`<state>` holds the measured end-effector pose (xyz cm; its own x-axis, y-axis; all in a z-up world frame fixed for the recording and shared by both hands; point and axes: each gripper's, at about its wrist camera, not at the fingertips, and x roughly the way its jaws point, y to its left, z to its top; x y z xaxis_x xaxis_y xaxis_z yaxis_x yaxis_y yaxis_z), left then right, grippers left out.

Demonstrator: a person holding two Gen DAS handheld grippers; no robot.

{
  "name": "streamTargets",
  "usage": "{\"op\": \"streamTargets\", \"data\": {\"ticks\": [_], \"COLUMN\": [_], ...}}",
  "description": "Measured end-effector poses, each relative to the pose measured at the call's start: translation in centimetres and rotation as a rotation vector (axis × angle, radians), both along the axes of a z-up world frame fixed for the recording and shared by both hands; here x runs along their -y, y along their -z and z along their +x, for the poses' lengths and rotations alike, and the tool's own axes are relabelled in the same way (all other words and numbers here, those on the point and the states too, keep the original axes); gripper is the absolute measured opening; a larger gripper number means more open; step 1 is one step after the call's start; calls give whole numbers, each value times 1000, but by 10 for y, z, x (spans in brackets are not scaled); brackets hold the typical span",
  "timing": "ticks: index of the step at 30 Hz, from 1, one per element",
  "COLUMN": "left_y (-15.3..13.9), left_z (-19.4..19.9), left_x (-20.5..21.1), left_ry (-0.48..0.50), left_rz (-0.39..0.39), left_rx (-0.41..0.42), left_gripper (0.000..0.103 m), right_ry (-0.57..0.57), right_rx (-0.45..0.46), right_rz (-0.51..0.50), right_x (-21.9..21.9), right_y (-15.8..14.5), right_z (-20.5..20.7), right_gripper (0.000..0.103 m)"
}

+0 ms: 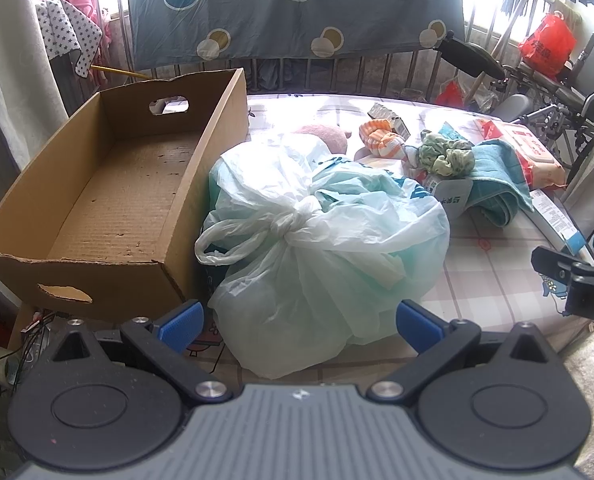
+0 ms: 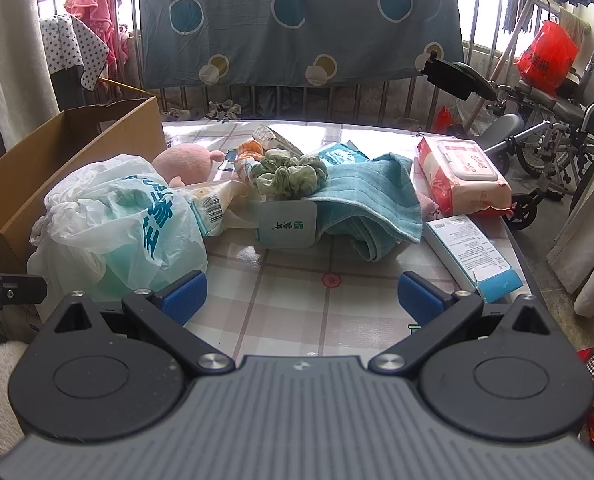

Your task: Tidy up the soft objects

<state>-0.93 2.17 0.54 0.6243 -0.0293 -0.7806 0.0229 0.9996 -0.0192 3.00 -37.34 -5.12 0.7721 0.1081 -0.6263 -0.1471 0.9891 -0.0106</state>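
A knotted white plastic bag (image 1: 321, 240) lies on the checked table, right of an empty cardboard box (image 1: 109, 200). My left gripper (image 1: 299, 326) is open, its blue fingertips either side of the bag's near end, not touching. Behind the bag lie a pink plush toy (image 2: 185, 162), orange-white socks (image 1: 381, 142), a green scrunchie (image 2: 291, 176) and a teal towel (image 2: 373, 204). My right gripper (image 2: 301, 294) is open and empty over bare tablecloth, the bag (image 2: 125, 224) at its left.
A pink wet-wipes pack (image 2: 461, 176) and a flat blue-white carton (image 2: 473, 252) lie at the table's right edge. A white labelled packet (image 2: 287, 224) leans on the towel. A wheelchair (image 2: 553, 128) stands right of the table; a railing with a hung sheet is behind.
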Motion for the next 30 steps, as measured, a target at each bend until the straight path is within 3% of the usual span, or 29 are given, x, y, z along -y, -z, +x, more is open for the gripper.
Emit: {"op": "streamTargets", "data": {"ticks": [13, 21, 30], "left_y": [2, -4, -8], "left_z": [1, -8, -15], "left_x": [2, 21, 90], "left_ry": [-11, -5, 191], "left_rz": [9, 33, -25], "left_rx": [-9, 23, 46], "left_gripper": [103, 103, 102], "right_ry": [1, 19, 11], "right_rx": [-5, -23, 4], "right_rz": [13, 66, 150], "right_x": [1, 25, 96], "right_y": [3, 10, 27], "right_z": [0, 2, -5], "right_gripper": [102, 102, 102]}}
